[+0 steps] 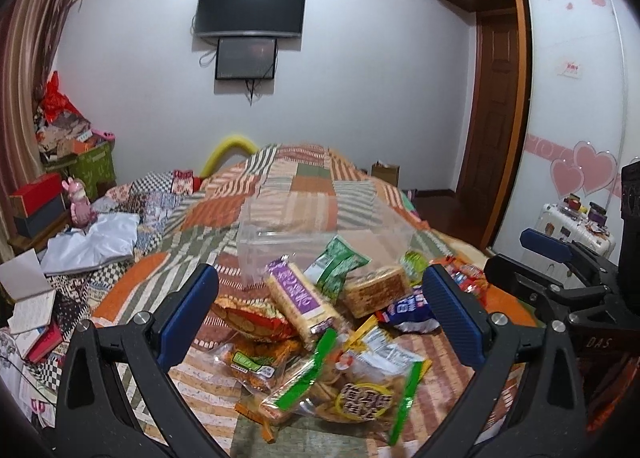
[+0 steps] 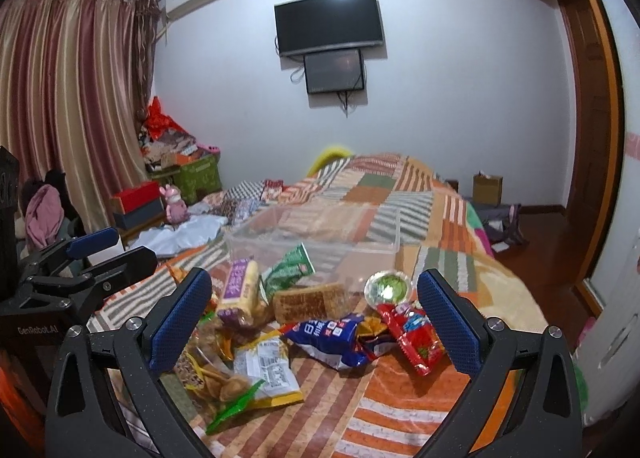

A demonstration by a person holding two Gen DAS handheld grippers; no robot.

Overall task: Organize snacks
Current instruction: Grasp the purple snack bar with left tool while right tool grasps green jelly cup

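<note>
A heap of snack packets lies on the patchwork bedspread. It includes a purple cracker pack, a green packet, a brown wafer block, a blue bag and a red packet. An empty clear plastic box stands just behind the heap; it also shows in the right wrist view. My left gripper is open and empty above the left of the heap. My right gripper is open and empty above the right of the heap.
Notebooks, white cloth and a pink toy clutter the bed's left side. Boxes and a green bin stand by the curtain. A white suitcase and a wardrobe are to the right.
</note>
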